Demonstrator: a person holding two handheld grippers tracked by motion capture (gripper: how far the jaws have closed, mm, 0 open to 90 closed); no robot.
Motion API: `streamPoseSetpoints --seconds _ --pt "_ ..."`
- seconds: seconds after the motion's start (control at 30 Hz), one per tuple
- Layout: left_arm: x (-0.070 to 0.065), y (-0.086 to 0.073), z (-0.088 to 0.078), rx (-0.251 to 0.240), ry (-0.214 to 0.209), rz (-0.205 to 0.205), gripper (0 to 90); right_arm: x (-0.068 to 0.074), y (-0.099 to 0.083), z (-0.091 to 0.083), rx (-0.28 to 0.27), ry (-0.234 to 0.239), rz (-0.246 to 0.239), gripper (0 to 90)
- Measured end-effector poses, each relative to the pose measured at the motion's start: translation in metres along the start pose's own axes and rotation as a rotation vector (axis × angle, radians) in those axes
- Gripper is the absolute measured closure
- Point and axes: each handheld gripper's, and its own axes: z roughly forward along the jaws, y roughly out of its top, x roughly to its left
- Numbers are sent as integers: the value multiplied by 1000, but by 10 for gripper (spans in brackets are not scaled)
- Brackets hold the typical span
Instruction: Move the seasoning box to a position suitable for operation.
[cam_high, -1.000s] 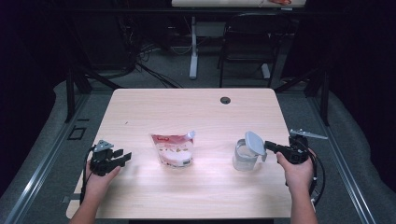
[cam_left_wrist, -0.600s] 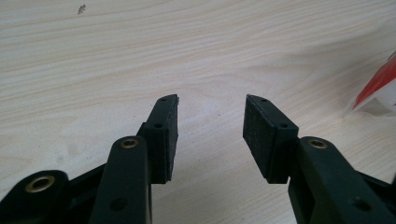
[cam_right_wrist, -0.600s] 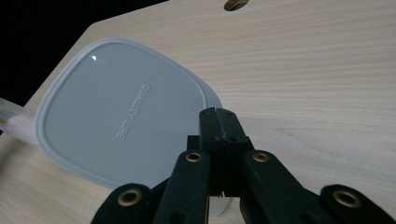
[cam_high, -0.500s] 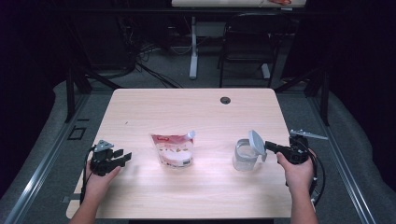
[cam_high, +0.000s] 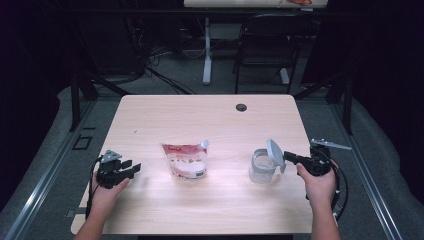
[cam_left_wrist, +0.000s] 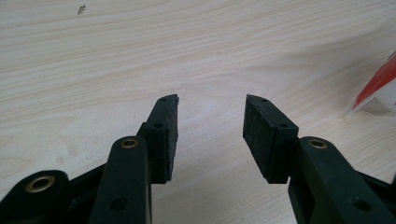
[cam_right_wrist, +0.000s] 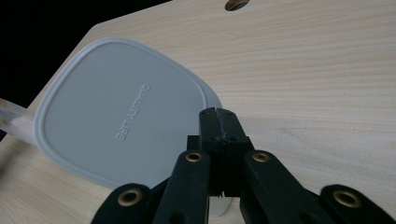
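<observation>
The right gripper (cam_high: 289, 157) pinches the grey lid (cam_high: 274, 151) tilted just above the clear container (cam_high: 261, 167), while the pouch (cam_high: 186, 160) lies left of that container, nearer the open left gripper (cam_high: 134, 167).

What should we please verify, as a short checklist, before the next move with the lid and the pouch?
1. Right tongs clamped on the grey lid edge: ok.
2. Lid lifted off the clear container: ok; it stands tilted at the container's rim.
3. Left tongs open with nothing between them: ok.
4. Pouch within the left tongs' reach: cannot tell; it lies apart, mid-table.
5. Pouch spout open: cannot tell.
6. Container empty: cannot tell.
</observation>
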Motion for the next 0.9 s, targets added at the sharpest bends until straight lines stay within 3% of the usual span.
streamPoseSetpoints --seconds 0.33,0.6,0.9 --pt "0 0 0 -1 -3 1 553 -4 -3 4 19 -14 8 900" --pt "0 0 0 -1 -2 1 553 -11 -6 8 17 11 44 900" --pt "1 0 -1 -5 -2 5 553 -14 -8 7 9 -24 30 885"
